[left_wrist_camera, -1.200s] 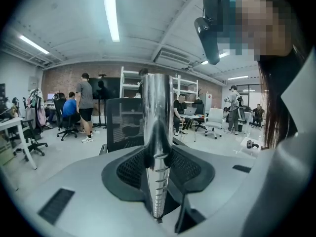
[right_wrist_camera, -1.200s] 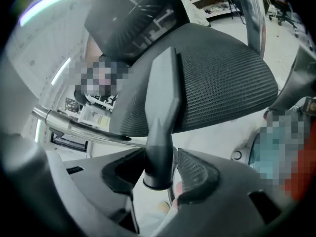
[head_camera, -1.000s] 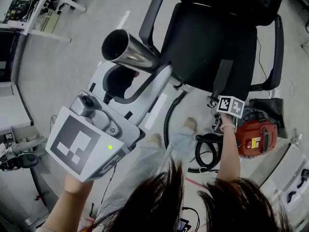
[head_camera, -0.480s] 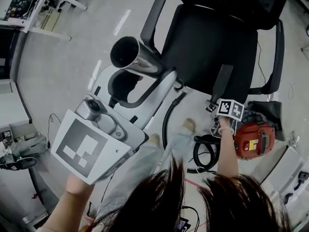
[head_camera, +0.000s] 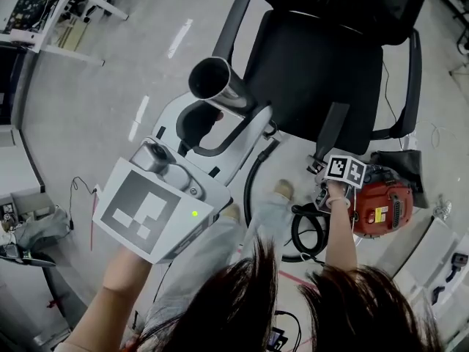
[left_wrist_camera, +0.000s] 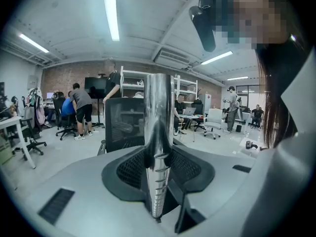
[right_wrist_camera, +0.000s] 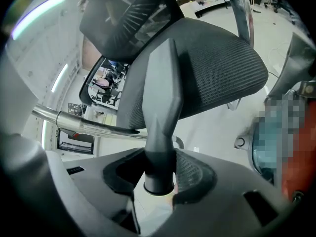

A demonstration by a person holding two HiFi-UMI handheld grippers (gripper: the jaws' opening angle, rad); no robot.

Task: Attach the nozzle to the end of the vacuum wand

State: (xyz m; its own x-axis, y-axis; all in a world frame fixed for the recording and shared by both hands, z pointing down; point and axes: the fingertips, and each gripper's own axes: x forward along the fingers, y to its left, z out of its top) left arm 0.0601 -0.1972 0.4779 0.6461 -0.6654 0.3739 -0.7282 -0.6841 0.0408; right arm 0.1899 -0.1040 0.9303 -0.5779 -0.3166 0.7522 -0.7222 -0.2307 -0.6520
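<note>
In the head view my left gripper (head_camera: 220, 123) is shut on the chrome vacuum wand (head_camera: 223, 90), whose open round end points up toward the camera. The left gripper view shows the wand (left_wrist_camera: 159, 132) standing upright between the jaws of that gripper (left_wrist_camera: 158, 181). To the right, my right gripper (head_camera: 327, 160), under its marker cube, is shut on the round end of a dark grey flat nozzle (head_camera: 335, 127). In the right gripper view the nozzle (right_wrist_camera: 161, 102) tapers away from the gripper (right_wrist_camera: 159, 174), and the wand (right_wrist_camera: 84, 123) crosses at the left, apart from it.
A black office chair (head_camera: 322, 64) stands behind both grippers. On the floor by the right gripper sits a red vacuum body (head_camera: 381, 204) with a coiled black hose (head_camera: 304, 233). A desk frame (head_camera: 58, 6) is at the far left. Several people (left_wrist_camera: 79, 107) are in the background.
My left gripper has carried the wand to the right, so its open end is closer to the chair and the nozzle. The right gripper has stayed almost in place.
</note>
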